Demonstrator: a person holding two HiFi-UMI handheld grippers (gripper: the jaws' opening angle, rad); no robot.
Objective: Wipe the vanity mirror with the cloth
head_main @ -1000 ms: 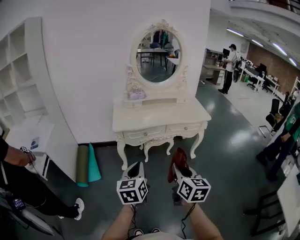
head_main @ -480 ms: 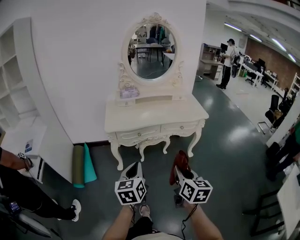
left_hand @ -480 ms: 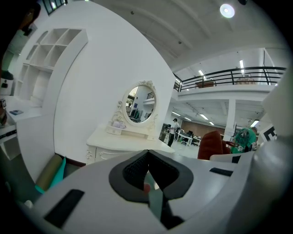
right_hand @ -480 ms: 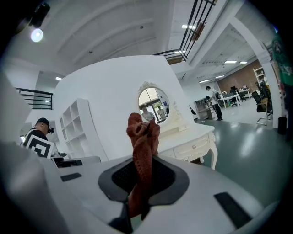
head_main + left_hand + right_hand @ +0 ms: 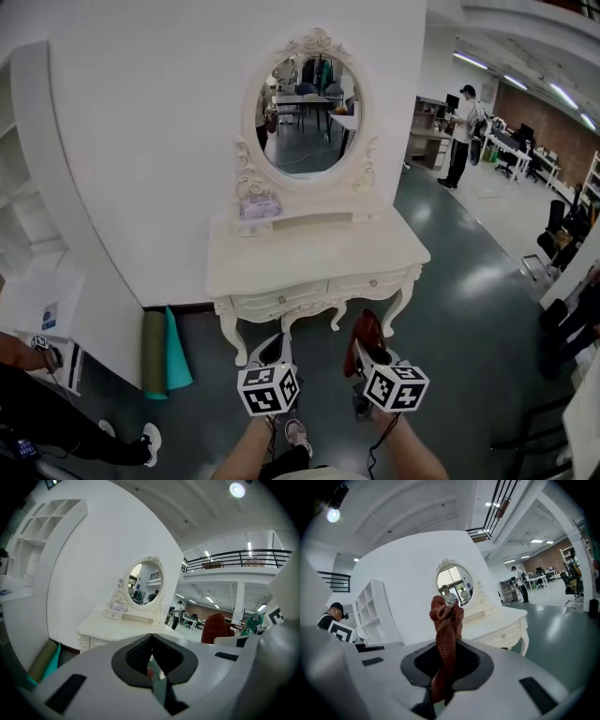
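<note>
Before ornate white vanity table [image 5: 319, 255] | facing oval white-framed mirror [image 5: 309, 112] | pinching rust-red knitted cloth [image 5: 365, 328] in clamped right gripper [image 5: 360, 352] | holding left gripper [image 5: 272, 352] jaws pressed together, empty

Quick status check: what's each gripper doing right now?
Left gripper: jaws closed, nothing between them.
Right gripper: jaws closed on the red cloth.

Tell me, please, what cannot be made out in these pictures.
Mirror smudges: head view, too small, reflections mask the glass.
Lilac item on the vanity: head view, too small to identify.
Cloth size: right gripper view, bunched in the right gripper.
Person at left: head view, cut by edge.
</note>
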